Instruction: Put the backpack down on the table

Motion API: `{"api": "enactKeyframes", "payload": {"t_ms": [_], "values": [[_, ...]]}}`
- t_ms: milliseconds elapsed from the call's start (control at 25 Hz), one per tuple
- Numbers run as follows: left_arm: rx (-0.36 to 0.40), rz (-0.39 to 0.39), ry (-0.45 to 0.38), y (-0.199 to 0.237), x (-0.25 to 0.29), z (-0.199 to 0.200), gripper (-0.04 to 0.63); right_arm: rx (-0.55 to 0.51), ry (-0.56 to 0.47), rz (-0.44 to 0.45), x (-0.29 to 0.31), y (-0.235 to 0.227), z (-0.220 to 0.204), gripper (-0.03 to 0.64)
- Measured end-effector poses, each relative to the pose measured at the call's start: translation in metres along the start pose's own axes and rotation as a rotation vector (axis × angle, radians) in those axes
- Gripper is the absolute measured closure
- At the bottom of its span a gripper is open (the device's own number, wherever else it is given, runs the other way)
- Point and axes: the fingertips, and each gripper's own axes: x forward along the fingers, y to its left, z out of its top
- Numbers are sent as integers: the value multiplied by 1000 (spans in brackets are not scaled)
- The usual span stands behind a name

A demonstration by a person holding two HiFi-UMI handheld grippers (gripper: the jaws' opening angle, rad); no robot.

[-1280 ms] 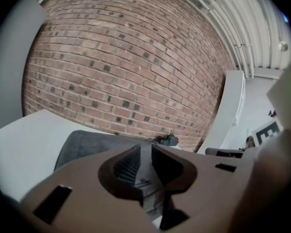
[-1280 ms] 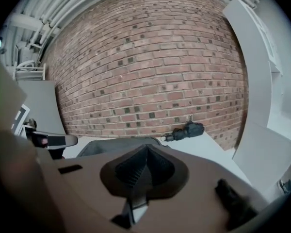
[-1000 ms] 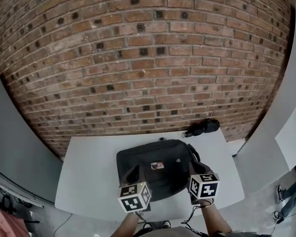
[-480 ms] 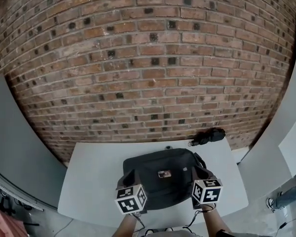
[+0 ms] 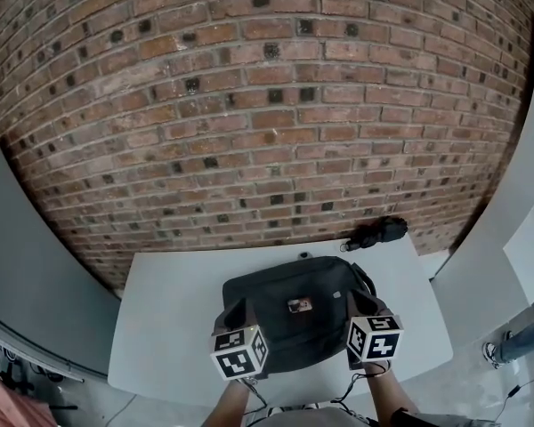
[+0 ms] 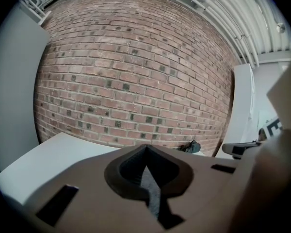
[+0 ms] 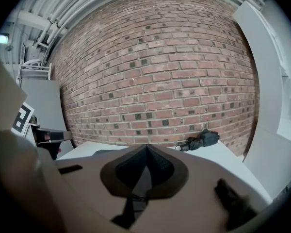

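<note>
The backpack (image 5: 289, 314) still lies flat by the table's (image 5: 165, 305) front edge, unmoved. The left gripper (image 5: 237, 317) and right gripper (image 5: 357, 306) stay at its near side, jaws pressed together, nothing seen between them.

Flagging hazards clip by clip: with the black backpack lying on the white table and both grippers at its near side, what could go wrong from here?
1. The left gripper and right gripper are shut at the black fabric backpack's near corners; if fabric is caught, pulling back could drag it toward the white table's front edge.
2. Pushed farther away, it might knock the folded black umbrella at the table's far right corner.
</note>
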Motion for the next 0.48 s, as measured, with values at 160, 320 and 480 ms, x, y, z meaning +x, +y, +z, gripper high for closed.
{"api": "enactKeyframes", "payload": {"t_ms": [160, 320, 480], "values": [[-2, -5, 11, 1, 4, -2, 583, 2, 2, -3, 3, 1, 0, 588], [-8, -7, 23, 4, 8, -6, 583, 1, 6, -8, 5, 1, -2, 588], [-9, -12, 34, 5, 12, -11, 583, 3, 9, -17, 5, -1, -5, 588]]}}
